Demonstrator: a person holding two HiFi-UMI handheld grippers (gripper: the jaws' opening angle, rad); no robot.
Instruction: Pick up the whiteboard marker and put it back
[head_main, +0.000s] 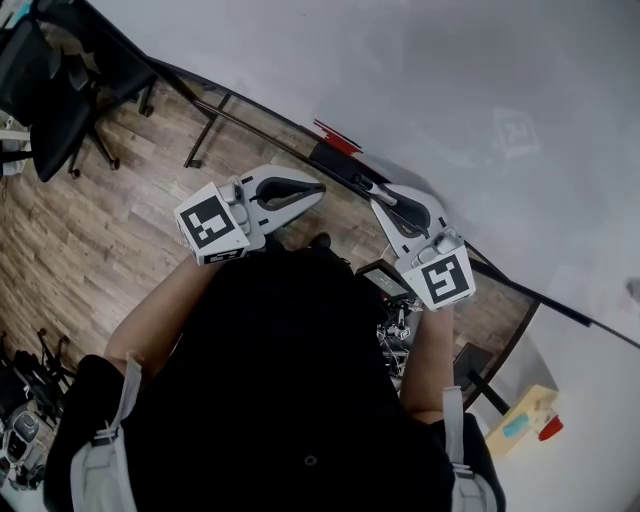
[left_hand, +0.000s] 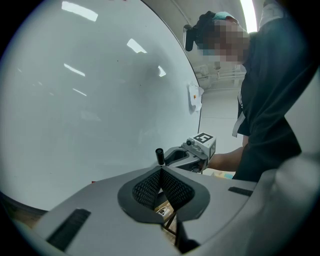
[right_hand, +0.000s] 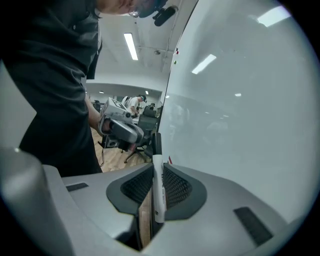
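**Head view.** Looking steeply down over my dark shirt. The whiteboard (head_main: 480, 90) fills the upper right of the frame, and wood floor (head_main: 90, 240) runs along the left. An office chair (head_main: 55, 95) stands in the upper left corner.
- The left gripper (head_main: 316, 188) sits left of centre, pointing toward the board's lower edge.
- The right gripper (head_main: 380, 196) is right of centre, with its marker cube toward the lower right.
- The whiteboard marker (head_main: 365, 184) shows as a thin dark rod sticking out of the right gripper's tips toward the upper left, close to the board's edge.
- Some red items (head_main: 336, 137) lie along that edge just above it. I cannot tell what they are.
- A yellow box (head_main: 520, 420) is at the lower right.

**Left gripper view.** The left gripper (left_hand: 161, 173) has its two mesh pads meeting at the tips. It is closed, with nothing between them. The whiteboard (left_hand: 95, 95) covers the left and centre of the frame. Beyond the jaws, at centre, I see the right gripper (left_hand: 172, 157) held level. The marker's black cap (left_hand: 160, 155) stands up from its tip, near the board. My arm and torso fill the right side.

**Right gripper view.** The right gripper (right_hand: 158, 175) is clamped on the whiteboard marker (right_hand: 158, 192).
- The white barrel runs down between the pads at lower centre.
- The black cap projects past the tips.
- The marker lies along the line of the jaws, beside the board, which fills the right half of the frame.

The left gripper (right_hand: 120, 127) appears at centre left in my hand. More chairs are blurred in the room behind it.
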